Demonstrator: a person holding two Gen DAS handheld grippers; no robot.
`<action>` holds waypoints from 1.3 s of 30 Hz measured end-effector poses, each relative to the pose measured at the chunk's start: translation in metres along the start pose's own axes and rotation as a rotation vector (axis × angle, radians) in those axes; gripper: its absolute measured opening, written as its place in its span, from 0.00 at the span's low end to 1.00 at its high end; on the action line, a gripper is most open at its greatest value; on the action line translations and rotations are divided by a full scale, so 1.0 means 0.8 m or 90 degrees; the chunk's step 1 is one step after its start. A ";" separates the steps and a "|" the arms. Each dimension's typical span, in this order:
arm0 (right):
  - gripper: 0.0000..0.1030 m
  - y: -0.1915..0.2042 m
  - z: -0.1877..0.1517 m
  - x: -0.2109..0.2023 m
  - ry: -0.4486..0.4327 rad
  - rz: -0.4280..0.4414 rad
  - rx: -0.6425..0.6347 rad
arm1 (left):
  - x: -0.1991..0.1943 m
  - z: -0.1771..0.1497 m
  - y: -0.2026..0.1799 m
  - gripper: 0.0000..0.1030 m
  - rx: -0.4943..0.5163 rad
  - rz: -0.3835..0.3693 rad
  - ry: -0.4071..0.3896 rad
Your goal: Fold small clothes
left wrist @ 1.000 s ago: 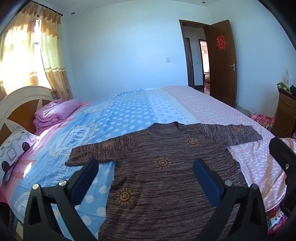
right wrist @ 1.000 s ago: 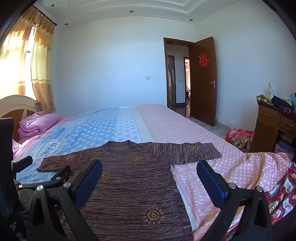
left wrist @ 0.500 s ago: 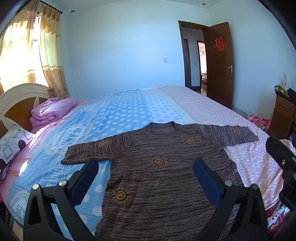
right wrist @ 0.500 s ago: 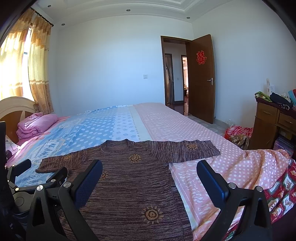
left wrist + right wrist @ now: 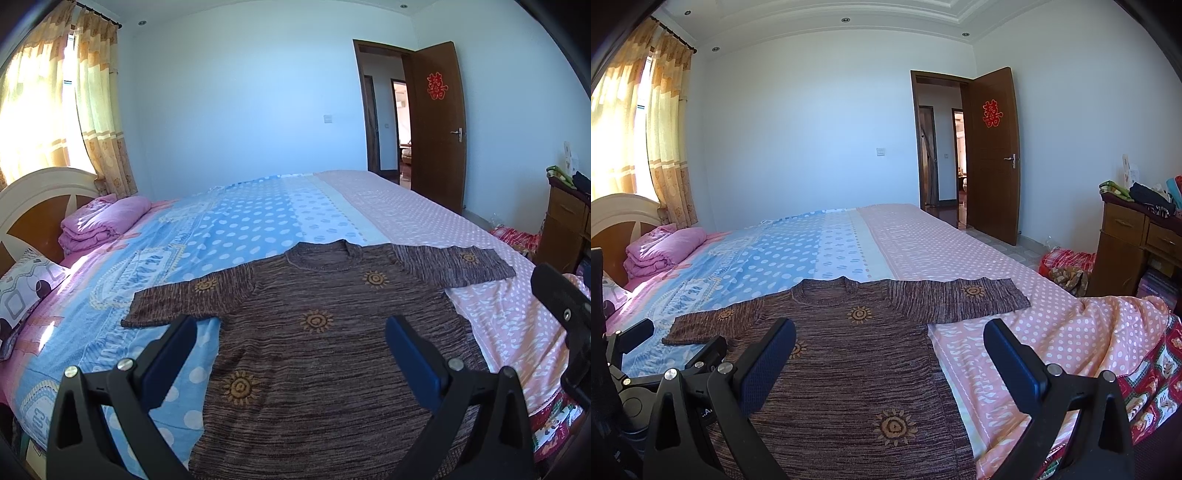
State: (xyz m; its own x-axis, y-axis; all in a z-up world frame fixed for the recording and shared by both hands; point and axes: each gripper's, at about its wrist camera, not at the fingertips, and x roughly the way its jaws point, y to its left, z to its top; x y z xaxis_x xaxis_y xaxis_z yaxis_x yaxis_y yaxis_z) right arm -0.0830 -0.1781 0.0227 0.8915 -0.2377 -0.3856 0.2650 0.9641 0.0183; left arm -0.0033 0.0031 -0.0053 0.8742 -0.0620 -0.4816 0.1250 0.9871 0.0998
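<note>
A wide bed point(image 5: 258, 221) with a blue and pink dotted cover fills the room, and on its near part a brown knitted top point(image 5: 314, 332) with orange sun motifs lies spread flat, face up, not yet folded. Its long axis runs straight away from both cameras: the hem is nearest, the neckline farthest, and the two short sleeves stretch out sideways to the left and right. The left gripper point(image 5: 291, 354) hangs above the lower left part of the body with its fingers spread wide and nothing between them; the left sleeve point(image 5: 173, 302) lies ahead and slightly to its left, making it the nearer tool for that side. The right gripper point(image 5: 890, 354) hangs over the top's right edge, its fingers likewise wide apart and empty, with the right sleeve point(image 5: 964, 299) ahead between them. The first fold likely means each side reaching forward to its own sleeve or shoulder. A folded pink blanket point(image 5: 99, 225) rests by the headboard, well apart from the top.
</note>
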 end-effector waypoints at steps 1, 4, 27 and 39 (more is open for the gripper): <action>0.99 -0.001 0.000 0.001 0.000 0.000 0.000 | 0.000 0.000 0.000 1.00 0.000 0.000 0.001; 0.99 -0.002 0.000 0.001 0.000 0.000 0.001 | 0.001 0.000 0.000 1.00 0.000 -0.001 0.002; 0.99 -0.002 0.000 0.001 0.001 0.000 0.000 | 0.003 -0.006 -0.006 1.00 -0.005 -0.005 0.007; 0.99 -0.001 -0.002 0.001 0.004 0.001 -0.001 | 0.006 -0.006 -0.003 1.00 -0.010 -0.007 0.014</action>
State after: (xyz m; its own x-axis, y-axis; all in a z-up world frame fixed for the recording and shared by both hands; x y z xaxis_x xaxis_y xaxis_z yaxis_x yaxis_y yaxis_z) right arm -0.0831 -0.1786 0.0208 0.8892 -0.2361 -0.3918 0.2639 0.9644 0.0177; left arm -0.0016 0.0007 -0.0123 0.8621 -0.0697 -0.5019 0.1267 0.9887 0.0803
